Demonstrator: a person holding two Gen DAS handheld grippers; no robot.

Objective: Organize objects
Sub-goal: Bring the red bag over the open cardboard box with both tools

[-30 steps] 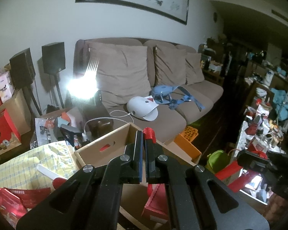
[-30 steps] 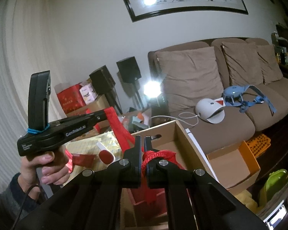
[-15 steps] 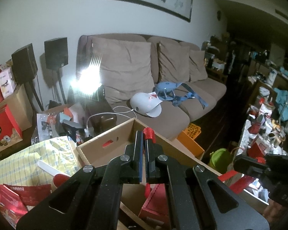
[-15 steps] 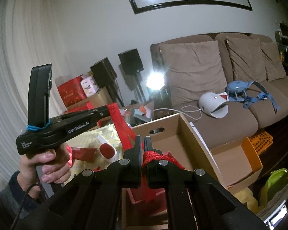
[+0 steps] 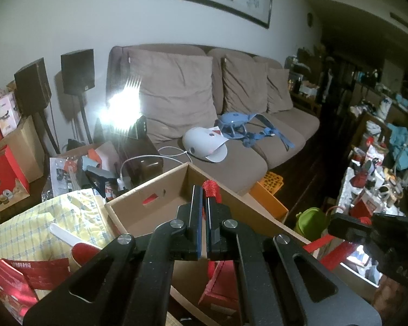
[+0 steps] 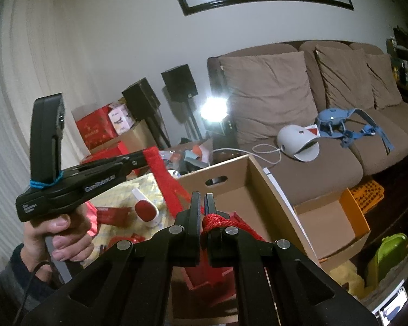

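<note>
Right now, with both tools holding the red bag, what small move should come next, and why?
Probably lower both together. The left tool and right tool each pinch a red rope handle, and the red bag hangs over the open cardboard box, seemingly already partly inside it.

The red paper gift bag point(image 6: 212, 279) inside the open brown cardboard box point(image 6: 261, 190) is mostly hidden behind the black gripper linkage at 6 o'clock — its printing unreadable — while glare at 11 o'clock whites out the lamp point(image 5: 122, 111).
</note>
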